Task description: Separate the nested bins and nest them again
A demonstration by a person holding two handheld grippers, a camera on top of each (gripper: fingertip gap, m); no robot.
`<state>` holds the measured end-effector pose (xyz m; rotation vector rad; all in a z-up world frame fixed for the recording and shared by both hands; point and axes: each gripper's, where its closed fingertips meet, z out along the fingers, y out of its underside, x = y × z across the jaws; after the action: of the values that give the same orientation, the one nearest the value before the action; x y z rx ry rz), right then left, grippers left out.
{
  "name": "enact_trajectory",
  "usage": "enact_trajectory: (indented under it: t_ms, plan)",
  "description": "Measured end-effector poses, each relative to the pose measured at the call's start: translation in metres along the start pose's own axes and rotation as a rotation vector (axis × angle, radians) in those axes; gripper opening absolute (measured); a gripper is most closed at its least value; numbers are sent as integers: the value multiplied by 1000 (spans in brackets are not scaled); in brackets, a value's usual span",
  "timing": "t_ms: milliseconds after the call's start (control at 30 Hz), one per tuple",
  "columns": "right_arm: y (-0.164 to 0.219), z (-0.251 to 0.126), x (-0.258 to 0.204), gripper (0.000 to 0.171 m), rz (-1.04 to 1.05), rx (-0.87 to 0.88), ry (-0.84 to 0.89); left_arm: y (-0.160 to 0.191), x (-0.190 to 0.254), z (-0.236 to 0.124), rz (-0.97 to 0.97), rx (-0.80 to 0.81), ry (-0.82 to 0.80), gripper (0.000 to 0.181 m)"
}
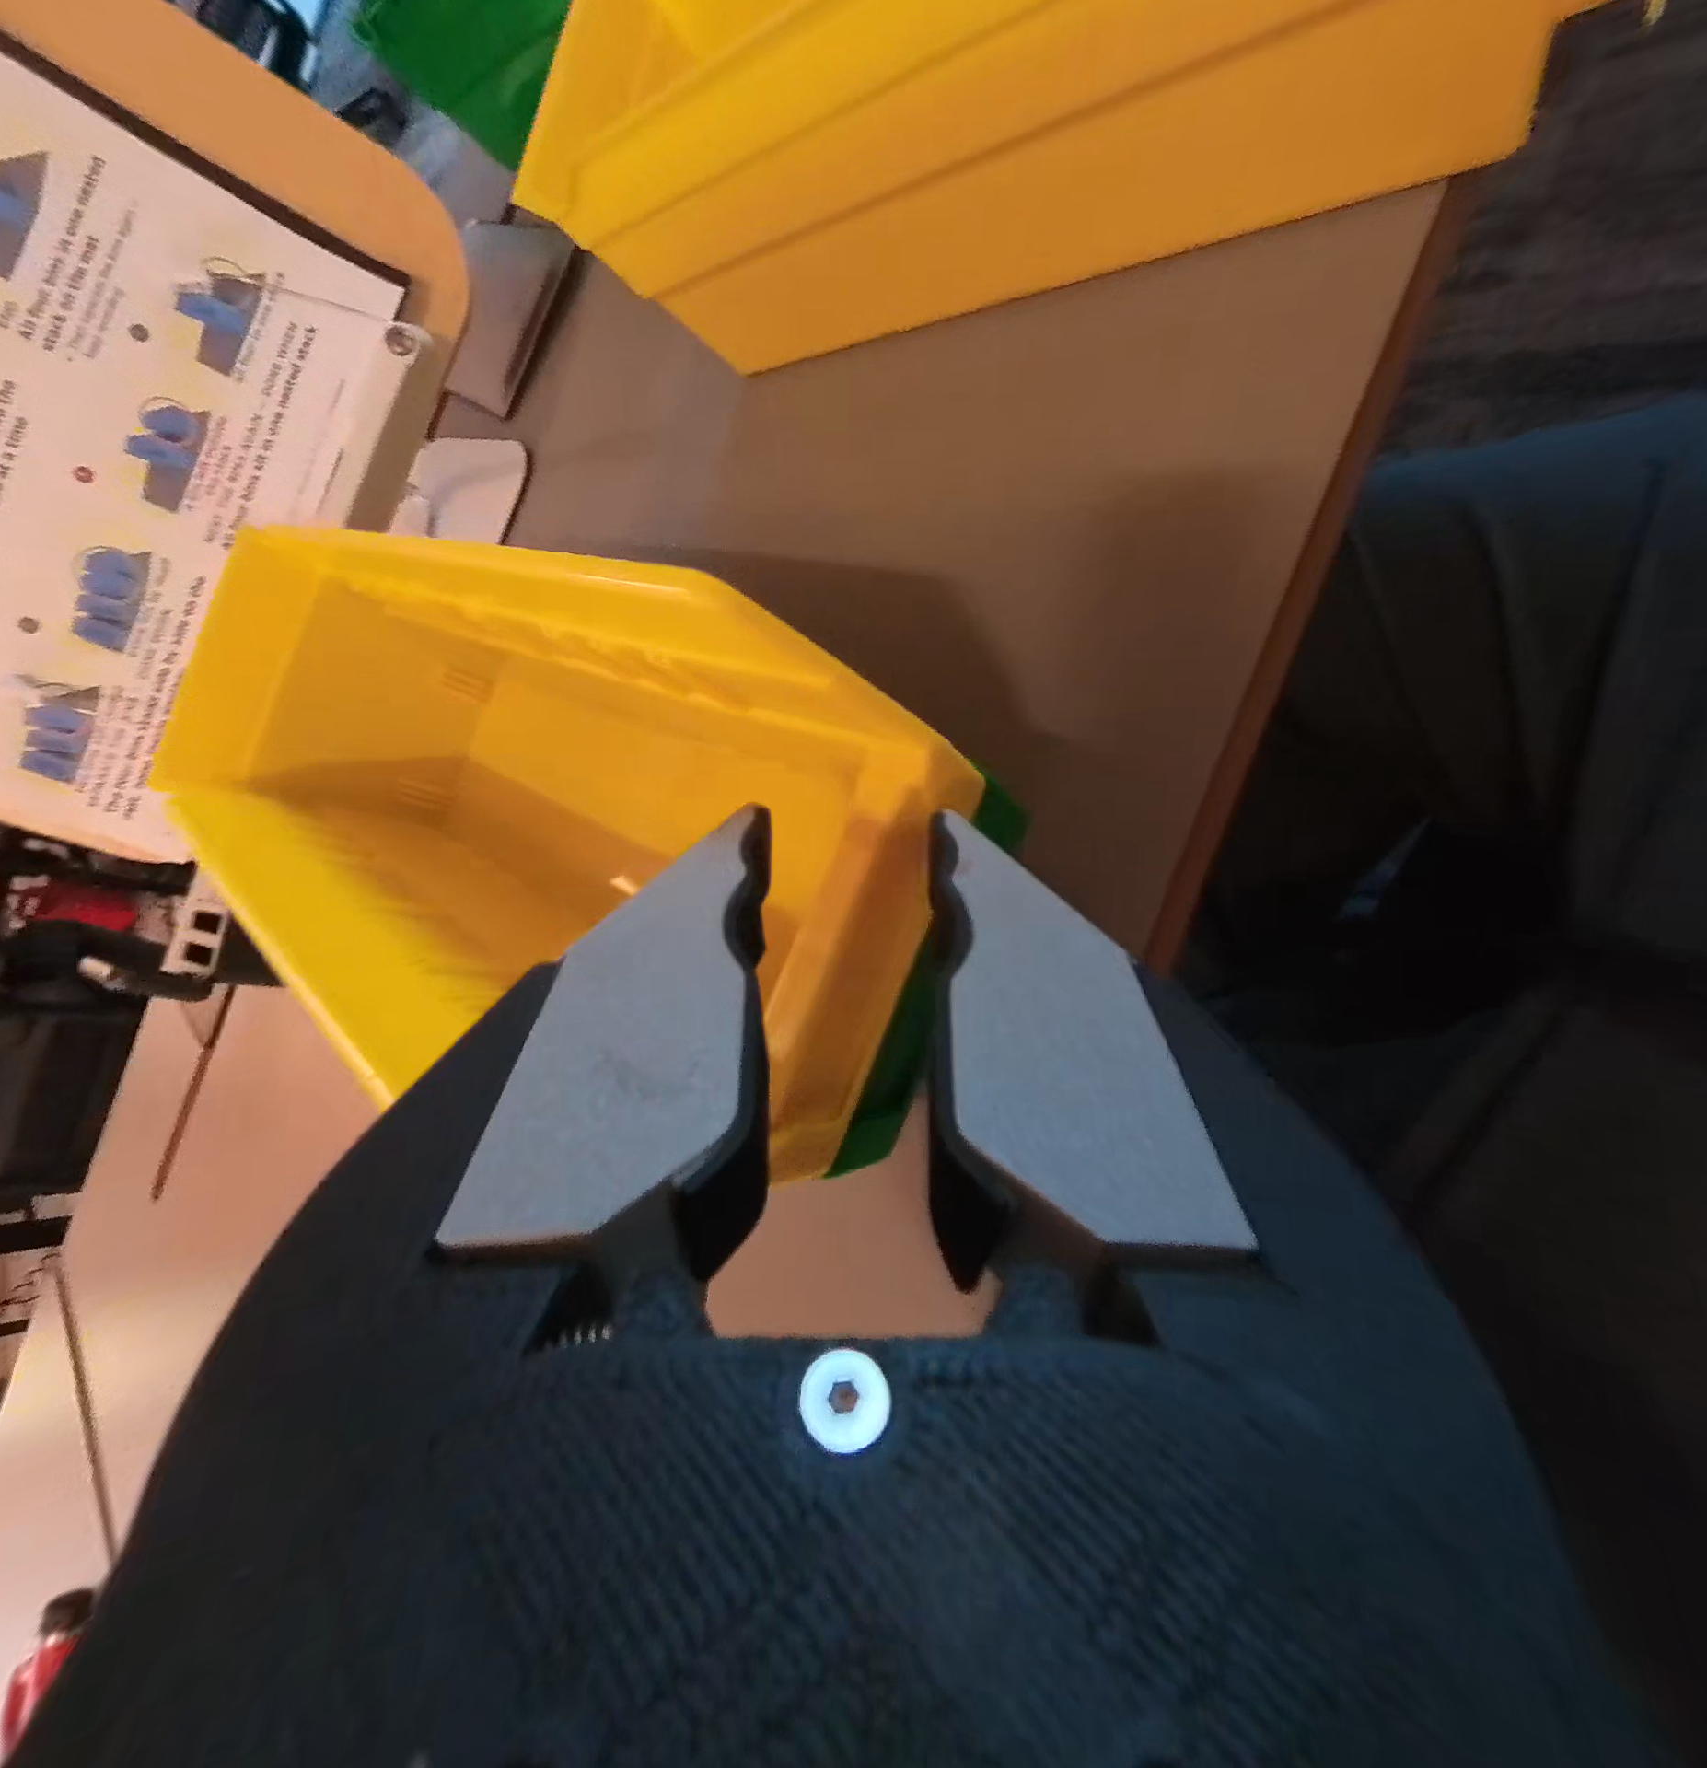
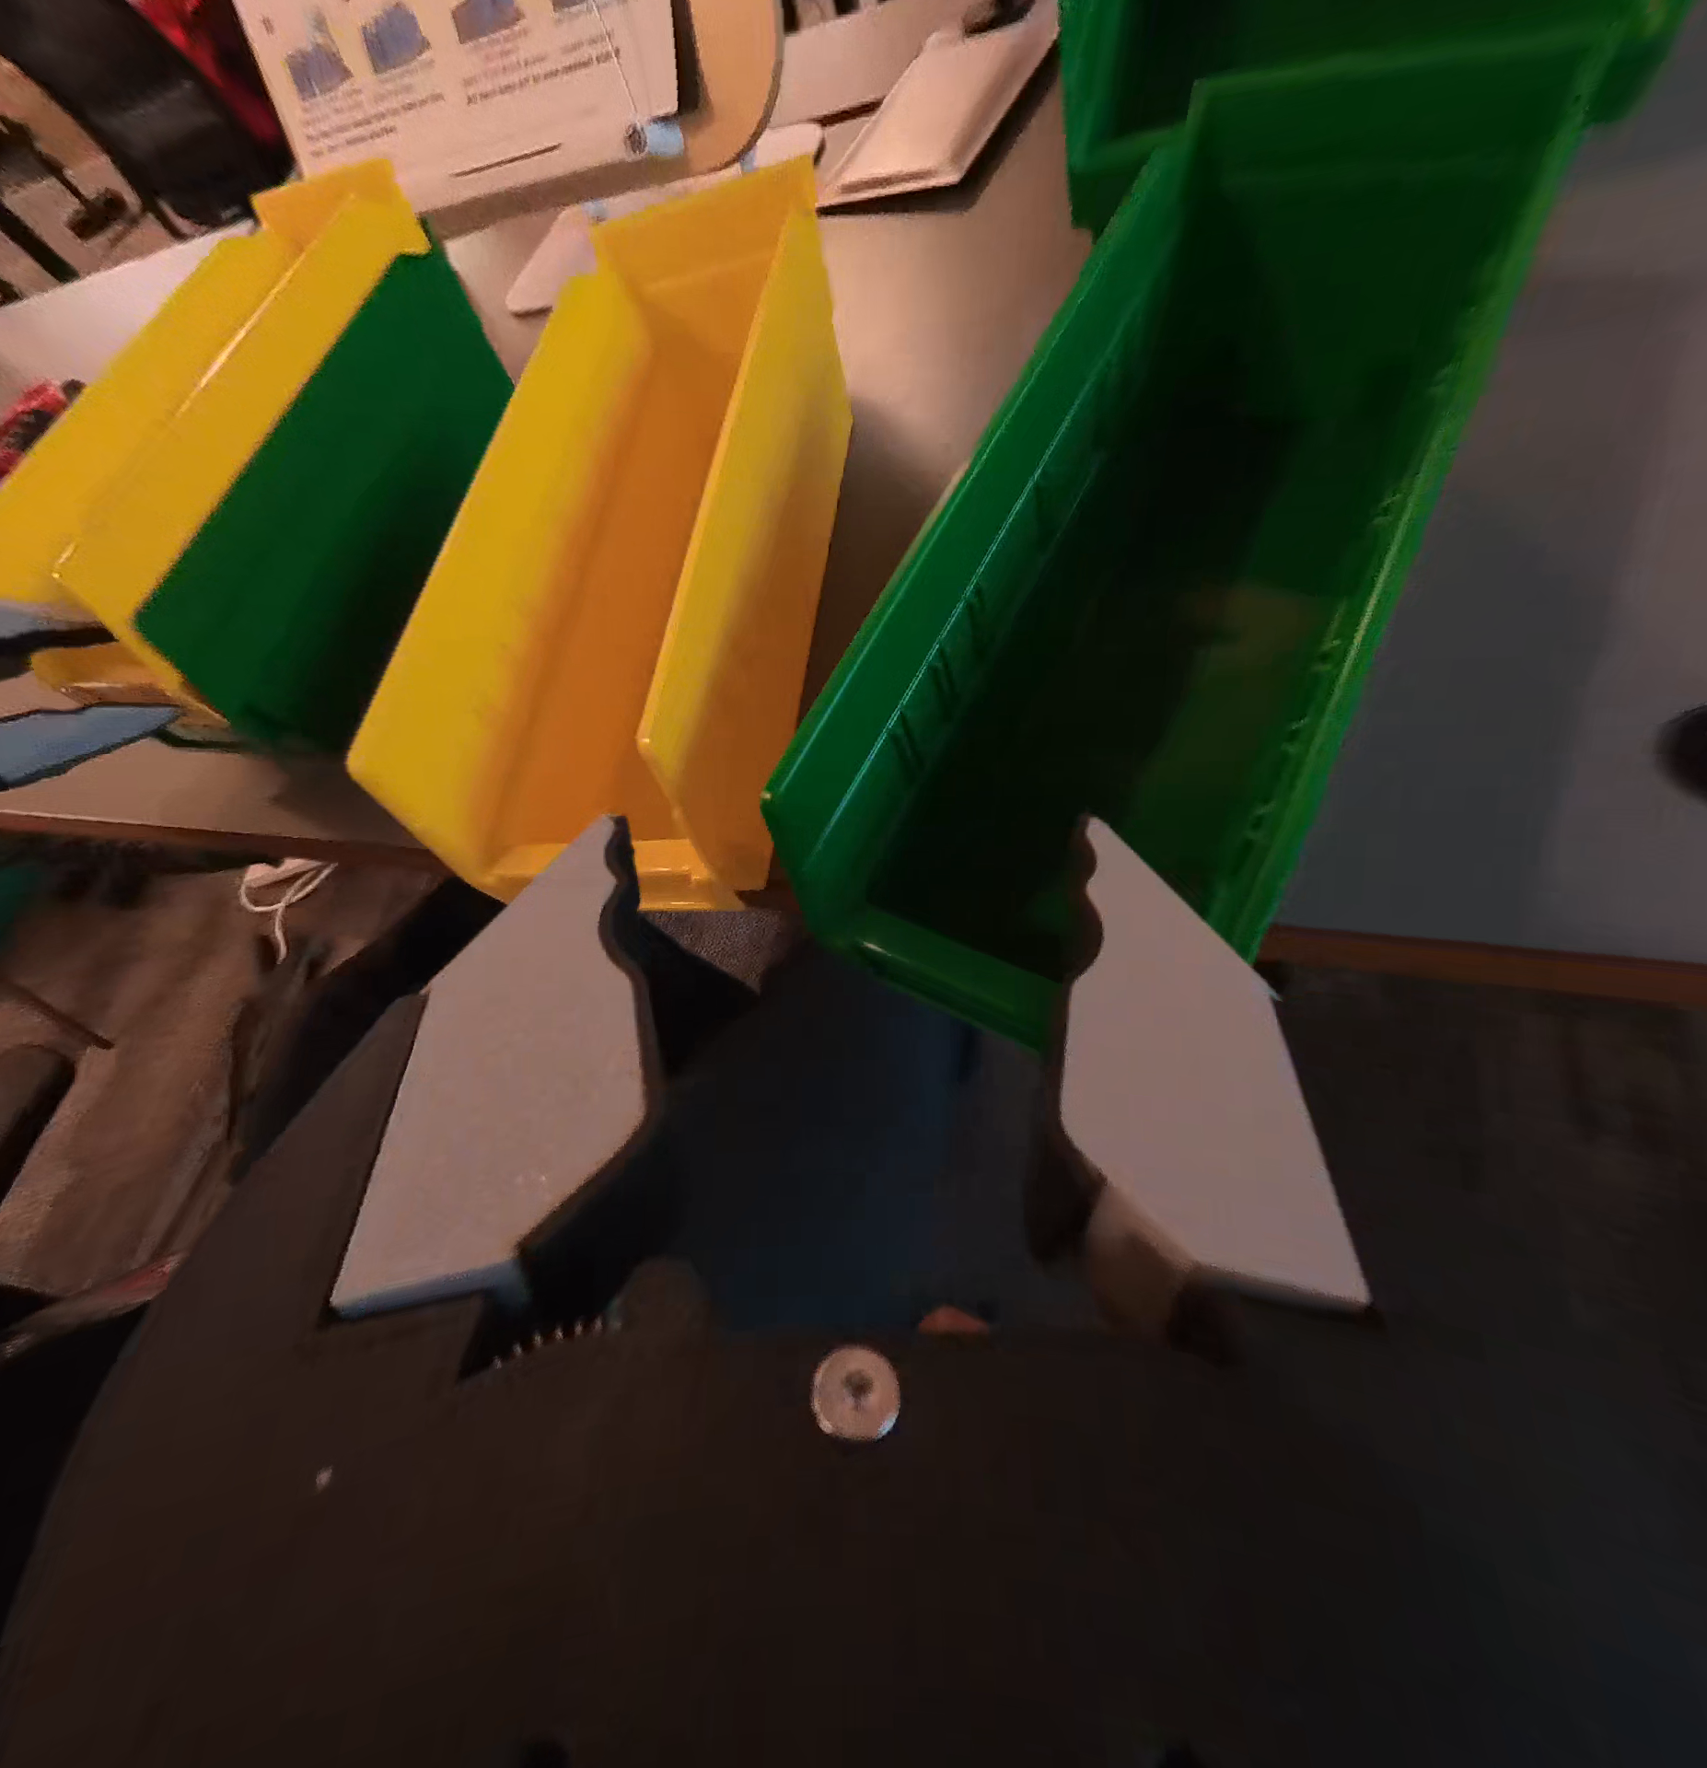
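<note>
Partial state of the task, read left to right in the right wrist view. At far left a yellow bin sits inside a green bin, so one pair is nested; whether it awaits separation or has been re-nested cannot be told. The left gripper enters at the left edge, touching that pair's near end. In the middle a second yellow bin stands alone on the grey mat. At right a single long green bin lies apart from it, its near end overhanging the mat's edge; another green piece shows behind it, too cropped to identify. Judged from this layout, at least two bins stand separated and at least one nesting step remains.

In the left wrist view, the left gripper has its jaws drawn close on the near wall of the nested pair: one finger lies inside the yellow bin, the other outside against the green bin, so both walls are clamped between them. The separate yellow bin lies beyond, across the mat.

The right gripper stands wide apart and holds nothing. Its right finger overlaps the green bin's near end; its left finger sits just before the lone yellow bin's near end. An instruction sheet stands behind the bins.
</note>
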<state>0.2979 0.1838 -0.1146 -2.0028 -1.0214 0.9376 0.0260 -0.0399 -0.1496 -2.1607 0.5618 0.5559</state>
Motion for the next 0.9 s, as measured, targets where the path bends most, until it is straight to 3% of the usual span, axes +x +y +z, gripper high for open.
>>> enact_trajectory:
  t_ms: [33, 133, 200, 233, 400, 467, 533, 567, 600, 633, 667, 700, 800, 900]
  plan:
    - [3, 5, 0, 87, 2, -10, -14, 2, 3, 2, 3, -11, 10, 31]
    - [15, 27, -3, 87, -36, -69, -24, 10, 5, 6, 35, -54, 6, 32]
    - [23, 40, 9, 81, -85, -127, 74, 10, 4, 6, 29, -50, 6, 31]
    - [26, 42, 22, 90, -106, -158, 165, 10, 4, 6, 21, -50, 8, 31]
    - [13, 21, 56, 74, -113, -109, 410, 12, 4, 7, 8, -37, 11, 28]
    - [8, 12, 48, 68, -121, -85, 372, 11, 3, 9, 4, -41, 6, 28]
    - [6, 12, 15, 53, -126, -70, 173, 11, 3, 9, -5, -46, 5, 27]
    - [6, 11, -3, 70, -134, -71, 71, 11, 3, 9, -7, -50, 7, 28]
    - [10, 11, -17, 75, -156, -94, -3, 12, 3, 8, -7, -55, 10, 28]
    - [18, 12, -29, 69, -195, -140, -65, 13, 3, 7, -11, -59, 16, 28]
    - [29, 13, -38, 50, -251, -200, -101, 13, 3, 5, -16, -60, 19, 28]
    - [37, 15, -38, 42, -308, -246, -83, 13, 1, 3, -22, -56, 17, 28]
    - [38, 17, -17, 47, -383, -287, 109, 11, -5, -2, -32, -37, 0, 27]
    - [22, 10, -17, 53, -359, -217, 140, 13, -6, -4, -25, -41, -6, 27]
